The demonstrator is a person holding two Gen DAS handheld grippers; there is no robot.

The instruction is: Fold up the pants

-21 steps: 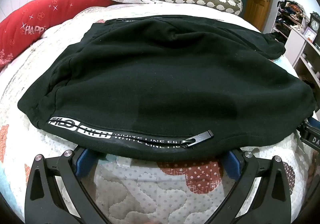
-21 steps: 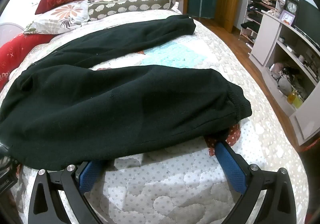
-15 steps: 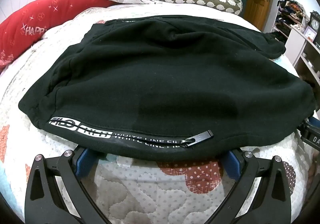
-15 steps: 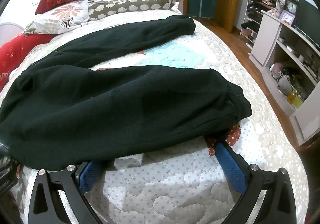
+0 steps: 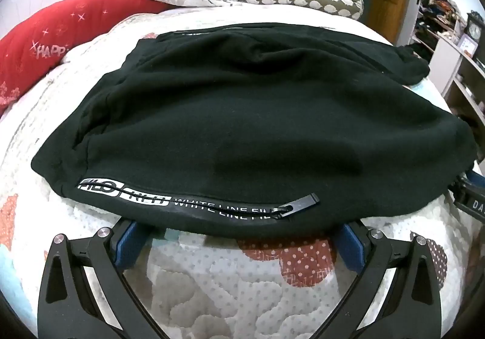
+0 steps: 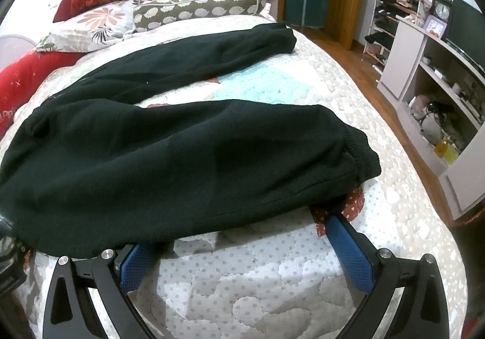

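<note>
- The black pants (image 5: pixel 242 127) lay spread across the quilted bed (image 5: pixel 227 287), waist end toward the bed's left side and both legs running off toward its right edge.
- My left gripper (image 5: pixel 241 243) was spread wide at the near edge, holding nothing. The blue pads (image 5: pixel 128 243) were tucked under the hem by the zip pocket (image 5: pixel 298 203), so I couldn't see the tips at all.
- The white lettering along that zip was only half readable; part of it folded under.
- My right gripper (image 6: pixel 242 243) was wide open too. Its left pad (image 6: pixel 135 263) disappeared under the near leg (image 6: pixel 182 163), while the right one sat just beside the cuff (image 6: pixel 362 157).
- The far leg (image 6: pixel 197 57) stretched toward the pillows (image 6: pixel 91 24); where it met the waist was hard to make out.
- The shelves (image 6: pixel 439 81) on the right were cut off by the lens edge.
</note>
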